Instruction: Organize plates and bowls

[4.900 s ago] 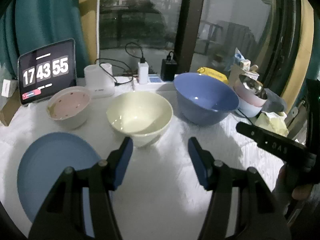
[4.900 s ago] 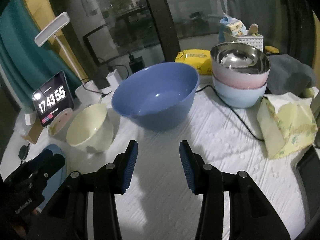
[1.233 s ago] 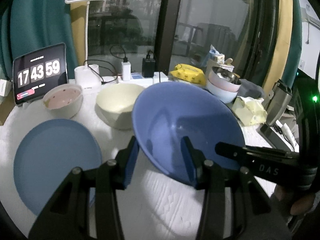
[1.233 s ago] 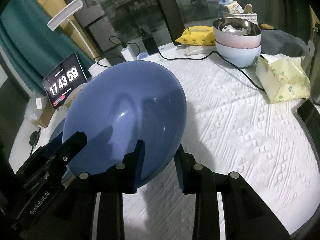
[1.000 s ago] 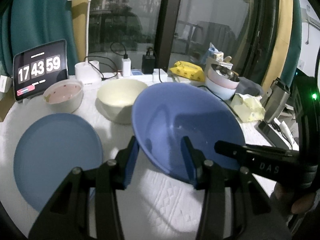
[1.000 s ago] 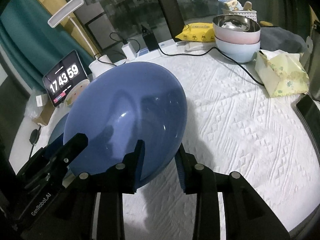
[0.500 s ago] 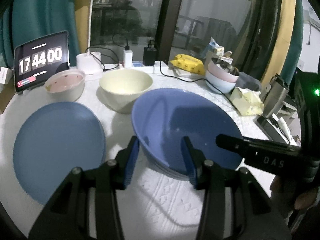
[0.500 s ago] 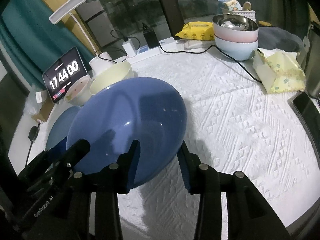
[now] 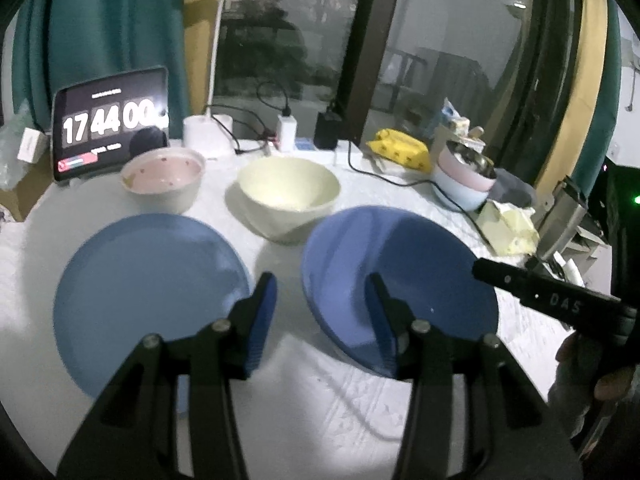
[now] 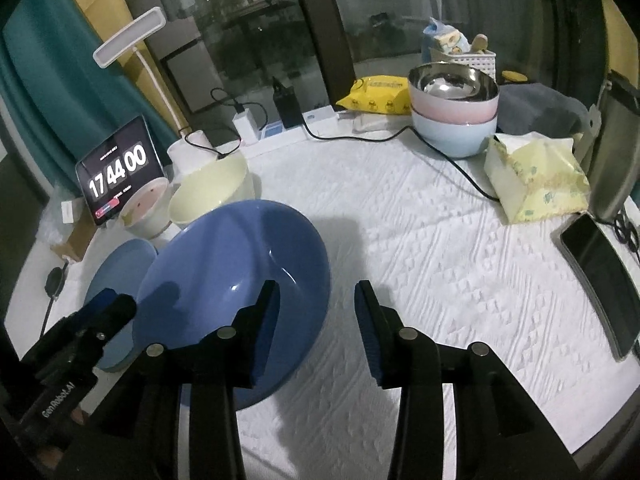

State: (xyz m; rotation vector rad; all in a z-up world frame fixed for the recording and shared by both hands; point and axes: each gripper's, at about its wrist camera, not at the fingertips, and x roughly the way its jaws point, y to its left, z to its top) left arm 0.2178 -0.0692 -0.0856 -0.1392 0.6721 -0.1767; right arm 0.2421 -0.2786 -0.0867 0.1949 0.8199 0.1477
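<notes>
Resting on the white tablecloth (image 10: pixel 460 248), the blue bowl (image 9: pixel 400 276) sits right of the blue plate (image 9: pixel 148 292); left gripper (image 9: pixel 322 304) opening across its near rim, right gripper (image 10: pixel 316 312) spread across its right rim.

plate (image 9: pixel 148 284) left of bowl (image 9: pixel 400 280)

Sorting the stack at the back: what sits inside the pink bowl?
A steel bowl nests inside the pink bowl, which sits in a light blue bowl. Their bottoms are hidden.
</notes>
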